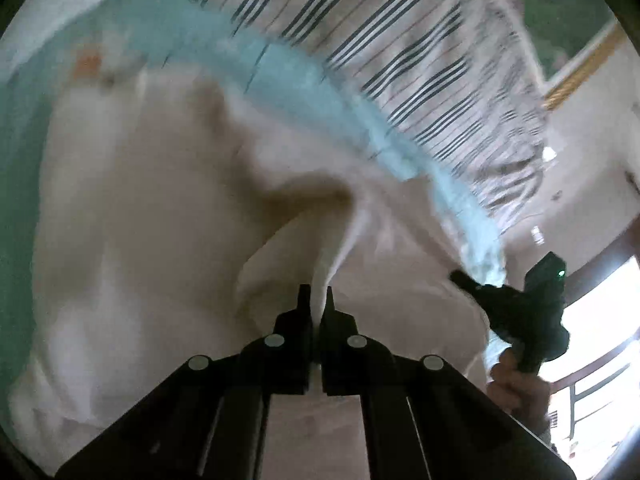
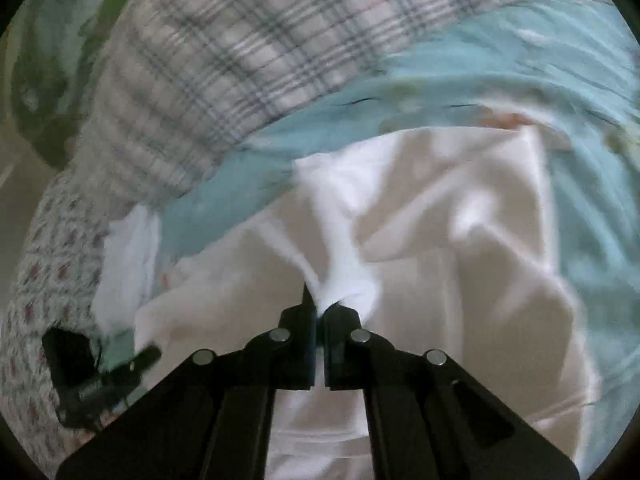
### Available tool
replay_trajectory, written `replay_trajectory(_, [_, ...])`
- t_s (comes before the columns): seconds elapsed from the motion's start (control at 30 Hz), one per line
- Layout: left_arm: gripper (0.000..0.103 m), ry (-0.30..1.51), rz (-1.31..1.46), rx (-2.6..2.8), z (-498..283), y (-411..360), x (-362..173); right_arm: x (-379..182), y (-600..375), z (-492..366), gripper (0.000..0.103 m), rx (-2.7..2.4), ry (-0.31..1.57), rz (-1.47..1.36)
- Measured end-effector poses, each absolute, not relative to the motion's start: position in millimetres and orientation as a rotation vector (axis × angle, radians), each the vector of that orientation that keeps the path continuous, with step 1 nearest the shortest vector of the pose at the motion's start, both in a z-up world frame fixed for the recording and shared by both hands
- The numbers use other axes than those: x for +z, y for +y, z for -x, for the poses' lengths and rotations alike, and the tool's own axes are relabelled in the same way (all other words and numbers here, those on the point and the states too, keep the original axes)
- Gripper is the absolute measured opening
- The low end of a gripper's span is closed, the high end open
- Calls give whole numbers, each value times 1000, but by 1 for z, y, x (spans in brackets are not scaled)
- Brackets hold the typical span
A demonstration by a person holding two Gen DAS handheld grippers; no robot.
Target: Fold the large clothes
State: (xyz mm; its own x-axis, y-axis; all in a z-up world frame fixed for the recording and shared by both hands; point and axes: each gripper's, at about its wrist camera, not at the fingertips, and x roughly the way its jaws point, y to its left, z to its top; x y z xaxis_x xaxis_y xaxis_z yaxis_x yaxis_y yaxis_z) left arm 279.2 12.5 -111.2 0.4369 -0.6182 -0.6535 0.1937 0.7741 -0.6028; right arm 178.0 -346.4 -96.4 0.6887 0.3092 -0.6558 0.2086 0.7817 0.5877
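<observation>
Both tools grip the white garment [image 2: 460, 216] — left tool [image 1: 319, 300], right tool [image 2: 320, 306] closed on bunched cloth — folding seems only begun.

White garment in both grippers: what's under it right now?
The white garment lies over a light blue sheet, with plaid fabric beyond. Both the left gripper and the right gripper pinch it. What lies beneath its middle is covered.

left gripper [image 1: 319, 294]: jaws closed, pinching cloth | right gripper [image 2: 320, 304]: jaws closed, pinching cloth | both level, side by side
</observation>
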Motion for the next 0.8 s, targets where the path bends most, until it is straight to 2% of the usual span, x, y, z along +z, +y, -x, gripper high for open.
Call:
replay_trajectory(0.13, [1,1047,524,-545,-268,17,-128,-120,-353,-167,6,28,916,-731])
replay_trajectory(0.17, [2,1052,514,-544,-265,18,-127,-118,-354,-161,10,15,908,-730])
replay_trajectory(0.23, [5,1063,485,-532,-258,21,-121,-107,-355,-153,15,-20,881,-704])
replay_trajectory(0.37, [13,983,460,-518,-241,26,-85,-71,-339,-150,17,67,783,-658])
replay_trajectory(0.43, [14,941,478,-572,-242,16,-66,-67,-325,-156,26,141,796,-641])
replay_trajectory(0.5, [19,925,464,-642,-245,-2,-59,-73,-310,-166,37,201,844,-635])
replay_trajectory(0.57, [26,946,396,-631,-252,-21,-64,-85,-301,-176,38,195,915,-596])
replay_trajectory(0.67, [25,1045,329,-530,-264,-29,-96,-116,-309,-182,38,27,1036,-535])
replay_trajectory(0.8, [22,1079,417,-558,-258,-16,-111,-112,-321,-167,38,32,1009,-575])
